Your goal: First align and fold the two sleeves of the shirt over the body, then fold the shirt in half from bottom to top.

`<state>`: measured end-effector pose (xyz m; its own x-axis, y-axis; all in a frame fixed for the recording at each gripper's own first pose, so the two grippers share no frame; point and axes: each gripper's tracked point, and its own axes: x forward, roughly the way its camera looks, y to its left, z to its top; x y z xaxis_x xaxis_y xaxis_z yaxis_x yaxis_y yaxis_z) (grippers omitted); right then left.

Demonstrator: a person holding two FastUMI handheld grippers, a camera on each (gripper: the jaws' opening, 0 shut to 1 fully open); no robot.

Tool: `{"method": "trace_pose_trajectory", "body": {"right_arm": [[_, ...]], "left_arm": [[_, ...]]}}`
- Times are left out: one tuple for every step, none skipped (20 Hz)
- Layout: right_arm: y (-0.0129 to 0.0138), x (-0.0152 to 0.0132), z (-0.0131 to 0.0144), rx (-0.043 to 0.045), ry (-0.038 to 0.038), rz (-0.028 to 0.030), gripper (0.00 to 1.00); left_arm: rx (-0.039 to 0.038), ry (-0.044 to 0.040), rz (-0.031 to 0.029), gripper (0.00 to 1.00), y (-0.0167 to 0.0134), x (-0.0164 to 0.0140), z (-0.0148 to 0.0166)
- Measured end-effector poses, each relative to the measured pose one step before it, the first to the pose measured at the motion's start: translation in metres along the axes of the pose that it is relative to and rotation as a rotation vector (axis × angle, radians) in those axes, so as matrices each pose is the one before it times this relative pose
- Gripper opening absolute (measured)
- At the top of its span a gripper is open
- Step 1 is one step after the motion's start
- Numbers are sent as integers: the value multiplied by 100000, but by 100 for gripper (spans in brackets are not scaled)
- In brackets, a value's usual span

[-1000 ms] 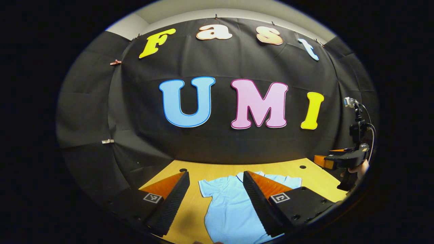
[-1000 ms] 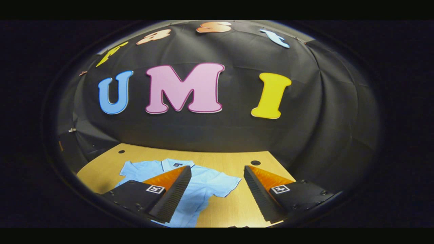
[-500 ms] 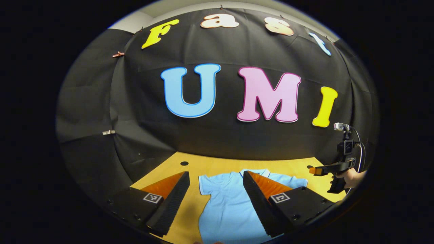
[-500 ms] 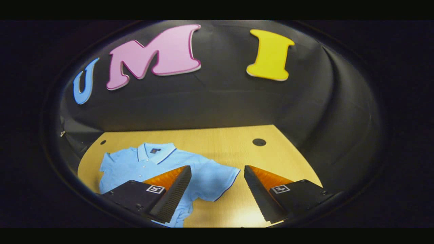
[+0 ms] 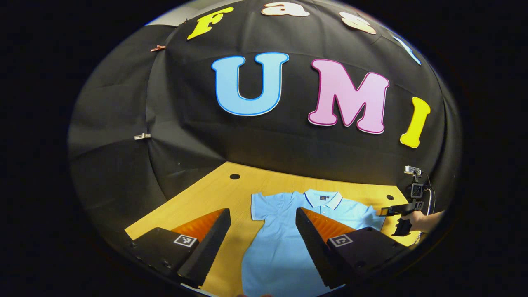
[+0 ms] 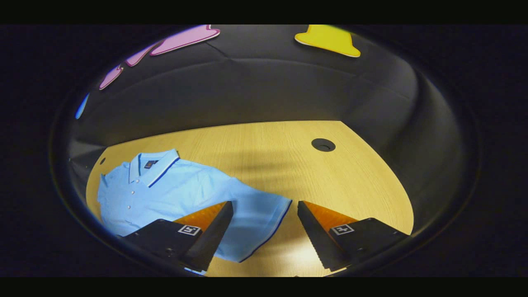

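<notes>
Fingers of the left gripper (image 5: 260, 231) and right gripper (image 6: 264, 225) stand apart, empty, above the blue polo shirt (image 6: 181, 194) lying flat on the wooden table (image 6: 330, 181). Sleeve folding appears not yet begun; next, each gripper likely must descend and pinch a sleeve (image 6: 260, 218).

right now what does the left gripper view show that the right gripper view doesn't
Left gripper view: the right gripper far off at the table's right side, held by a hand, and the shirt's left sleeve between the left gripper's open jaws. Right gripper view: the shirt's right sleeve between the right gripper's own open jaws, and the button placket. Both: the blue shirt lying flat on the wooden table, collar toward the wall, sleeves not yet folded.
</notes>
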<state>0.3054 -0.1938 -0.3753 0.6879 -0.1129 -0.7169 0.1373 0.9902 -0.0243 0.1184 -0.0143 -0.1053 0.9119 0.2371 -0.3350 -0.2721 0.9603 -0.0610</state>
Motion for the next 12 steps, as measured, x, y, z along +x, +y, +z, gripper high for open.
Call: {"method": "trace_pose_trajectory", "body": {"right_arm": [[-185,419,-103,614,448,-405,98],[147,352,-291,995,1199,758,98],[-183,398,-448,149,1413,-184,98],[-270,351,-628,-582,1865,-958,98],[-12,-249,305,-213,-2214,-87,98],[121,398,-239,414,693,-278,94],[-61,-110,265,-51,-1141,-504,98],[88,22,-86,682,793,189,94],[299,87,287,-317,-1248,367,100],[702,75,-294,-596,454,1714,87],[583,-18,129,-1398,-1085,1598,75],[567,-101,-241,-1621,31,2144,62]], "left_arm": [[105,730,26,100,-19,-99,-523],[296,586,179,100,46,66,-230],[285,334,317,100,68,166,-221],[75,261,312,100,-23,148,-28],[-130,79,974,100,176,-60,24],[-599,-379,1591,100,230,-24,89],[-1559,-183,560,100,-50,98,-108],[-1890,564,-472,100,-329,134,-159],[-1468,947,-280,100,-222,61,-384],[-838,726,298,98,-7,-63,-135],[-362,-247,1310,98,160,-109,-17],[-258,-833,982,98,165,-179,205]]}}
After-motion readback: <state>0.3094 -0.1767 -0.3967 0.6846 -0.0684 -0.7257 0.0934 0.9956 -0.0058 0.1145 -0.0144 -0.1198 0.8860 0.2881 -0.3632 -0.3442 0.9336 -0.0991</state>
